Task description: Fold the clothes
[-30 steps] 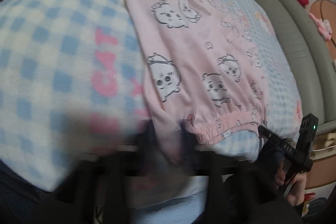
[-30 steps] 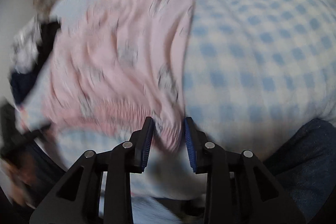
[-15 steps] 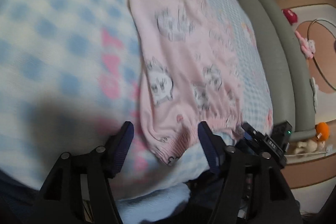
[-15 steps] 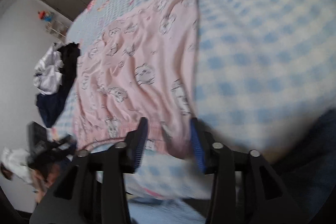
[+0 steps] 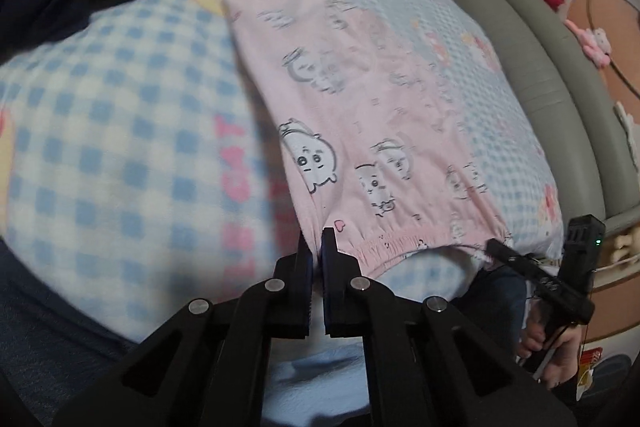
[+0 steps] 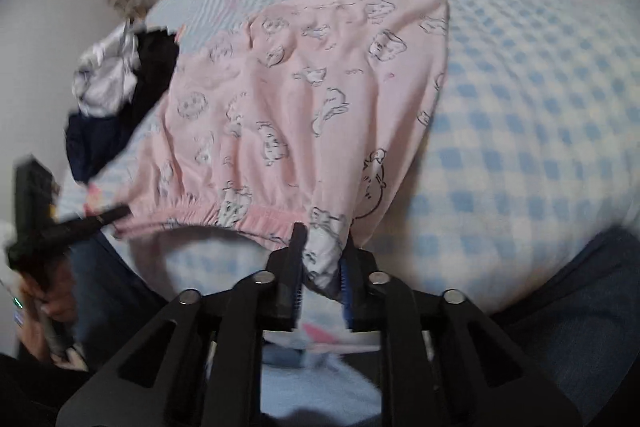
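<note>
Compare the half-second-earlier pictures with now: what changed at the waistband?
Both grippers went from open around the waistband corners to gripping. The left gripper is shut on the pink pants at one corner; the right gripper is closing with bunched fabric between its jaws. The waistband has started lifting. The pants' far end still lies flat on the checked blanket.

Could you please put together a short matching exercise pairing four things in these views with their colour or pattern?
Things:
1. cartoon-printed cotton garment
2. padded bed frame
3. soft bed cover
4. crumpled pile of clothes

Colours:
A. grey
B. blue and white check
C. pink
D. black, white and navy

Pairs: 1-C, 2-A, 3-B, 4-D
</note>
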`<state>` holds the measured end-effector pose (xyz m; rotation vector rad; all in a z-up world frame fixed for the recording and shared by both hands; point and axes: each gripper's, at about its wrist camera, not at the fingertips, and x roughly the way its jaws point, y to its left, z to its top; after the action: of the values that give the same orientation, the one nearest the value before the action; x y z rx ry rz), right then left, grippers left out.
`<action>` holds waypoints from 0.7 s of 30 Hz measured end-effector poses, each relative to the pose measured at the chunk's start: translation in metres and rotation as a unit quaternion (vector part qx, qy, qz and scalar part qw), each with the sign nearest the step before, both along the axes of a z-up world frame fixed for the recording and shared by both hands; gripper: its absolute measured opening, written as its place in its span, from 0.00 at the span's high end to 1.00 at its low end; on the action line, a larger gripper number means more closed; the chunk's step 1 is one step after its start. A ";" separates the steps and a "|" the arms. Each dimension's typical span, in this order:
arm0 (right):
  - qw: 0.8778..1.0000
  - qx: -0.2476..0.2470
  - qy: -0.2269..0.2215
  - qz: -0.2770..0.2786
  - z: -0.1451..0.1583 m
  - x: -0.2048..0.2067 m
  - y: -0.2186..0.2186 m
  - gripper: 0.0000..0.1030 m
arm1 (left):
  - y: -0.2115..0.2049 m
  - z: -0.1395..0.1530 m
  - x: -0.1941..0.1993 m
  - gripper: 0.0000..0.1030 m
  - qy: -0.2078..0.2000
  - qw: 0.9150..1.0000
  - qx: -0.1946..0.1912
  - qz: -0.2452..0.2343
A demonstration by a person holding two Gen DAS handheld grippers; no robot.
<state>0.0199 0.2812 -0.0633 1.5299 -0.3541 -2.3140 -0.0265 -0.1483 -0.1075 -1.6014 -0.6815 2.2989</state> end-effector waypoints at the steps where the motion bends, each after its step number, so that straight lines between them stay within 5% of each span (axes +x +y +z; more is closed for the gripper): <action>1: 1.000 -0.007 -0.010 -0.012 -0.008 -0.004 0.009 0.73 | 0.000 -0.009 -0.003 0.96 -0.014 1.000 -0.008 0.007; 7: 0.994 -0.062 -0.052 -0.079 -0.035 -0.025 0.043 0.67 | -0.020 -0.026 -0.004 0.92 -0.024 0.997 0.064 0.038; 10: 0.989 -0.103 -0.070 -0.083 -0.050 -0.031 0.045 0.51 | -0.018 -0.041 -0.008 0.63 -0.044 0.994 0.094 0.030; 12: 0.985 -0.126 -0.089 -0.073 -0.067 -0.042 0.032 0.51 | -0.008 -0.048 -0.011 0.65 -0.053 0.994 0.095 0.031; 13: 0.983 -0.137 -0.098 -0.067 -0.074 -0.047 0.025 0.50 | -0.003 -0.051 -0.011 0.76 -0.055 0.994 0.091 0.032; 14: 0.983 -0.143 -0.101 -0.062 -0.080 -0.051 0.018 0.60 | 0.000 -0.050 -0.011 0.92 -0.055 0.994 0.088 0.037; 17: 0.992 -0.098 -0.064 -0.055 -0.072 -0.058 -0.005 0.91 | 0.002 -0.038 -0.010 0.96 -0.040 0.995 0.080 0.053; 21: 0.998 -0.048 0.017 -0.036 -0.021 -0.052 -0.018 0.93 | 0.002 0.007 0.002 0.97 0.020 0.998 0.058 0.032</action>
<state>-0.0320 0.2635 -0.0839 1.4521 -0.5116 -2.3398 -0.0242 -0.1458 -0.1004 -1.4995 -0.8522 2.2832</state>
